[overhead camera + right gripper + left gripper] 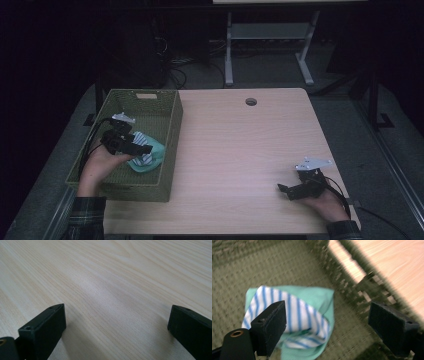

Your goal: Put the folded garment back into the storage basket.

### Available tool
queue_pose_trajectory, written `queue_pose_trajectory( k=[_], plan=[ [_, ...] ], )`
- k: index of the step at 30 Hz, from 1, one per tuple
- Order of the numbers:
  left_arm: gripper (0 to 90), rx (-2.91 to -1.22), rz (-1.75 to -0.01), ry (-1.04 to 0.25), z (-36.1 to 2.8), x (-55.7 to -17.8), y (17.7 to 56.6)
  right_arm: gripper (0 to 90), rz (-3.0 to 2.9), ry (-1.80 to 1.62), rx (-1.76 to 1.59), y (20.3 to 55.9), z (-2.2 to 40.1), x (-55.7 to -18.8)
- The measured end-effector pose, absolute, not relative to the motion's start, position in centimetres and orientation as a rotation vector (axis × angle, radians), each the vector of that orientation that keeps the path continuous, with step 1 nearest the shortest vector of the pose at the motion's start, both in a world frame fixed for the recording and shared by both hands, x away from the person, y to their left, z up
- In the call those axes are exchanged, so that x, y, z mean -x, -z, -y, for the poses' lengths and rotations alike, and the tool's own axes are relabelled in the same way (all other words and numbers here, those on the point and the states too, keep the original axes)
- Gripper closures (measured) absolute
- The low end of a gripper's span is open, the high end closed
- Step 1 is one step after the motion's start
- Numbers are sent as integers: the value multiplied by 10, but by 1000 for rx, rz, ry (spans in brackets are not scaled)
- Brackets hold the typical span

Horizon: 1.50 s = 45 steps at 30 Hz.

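- Olive-green woven basket (172, 125) at table's left edge holds the mint-green cloth w/ blue-and-white striped cloth folded on it (294, 315); bundle lies on basket floor, near the wall toward the table
- L gripper (141, 148) above it, jaws spread wide, nothing pinched; release looks done
- Best next: lift straight up, clear the rim, don't snag fabric
- R gripper (285, 190) rests low over pale wood tabletop (112, 285), jaws spread, empty

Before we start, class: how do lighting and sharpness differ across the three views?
High view: dim, room dark beyond the table. Left gripper view: motion blur smears the basket weave and striped cloth. Right gripper view: bright, far wood grain soft.
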<state>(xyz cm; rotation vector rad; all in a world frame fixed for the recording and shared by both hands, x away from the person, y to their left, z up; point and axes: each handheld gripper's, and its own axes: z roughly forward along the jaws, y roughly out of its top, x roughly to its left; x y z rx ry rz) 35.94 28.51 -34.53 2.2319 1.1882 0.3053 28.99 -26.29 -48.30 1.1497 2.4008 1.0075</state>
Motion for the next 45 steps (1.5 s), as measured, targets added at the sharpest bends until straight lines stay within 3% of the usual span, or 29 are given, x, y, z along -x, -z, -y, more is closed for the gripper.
queue_pose_trajectory(
  k=[20, 36, 45],
  plan=[
    [147, -2164, -963, -309, -211, -350, 332, 15, -2401, -1005, -1145, 483, 263, -290],
    [146, -2143, -785, -291, -144, -333, 347, 16, -2401, -1006, -1145, 483, 263, -290],
    [146, -2201, -718, -296, -111, -320, 375, 15, -2404, -1006, -1141, 483, 263, -290]
  ],
)
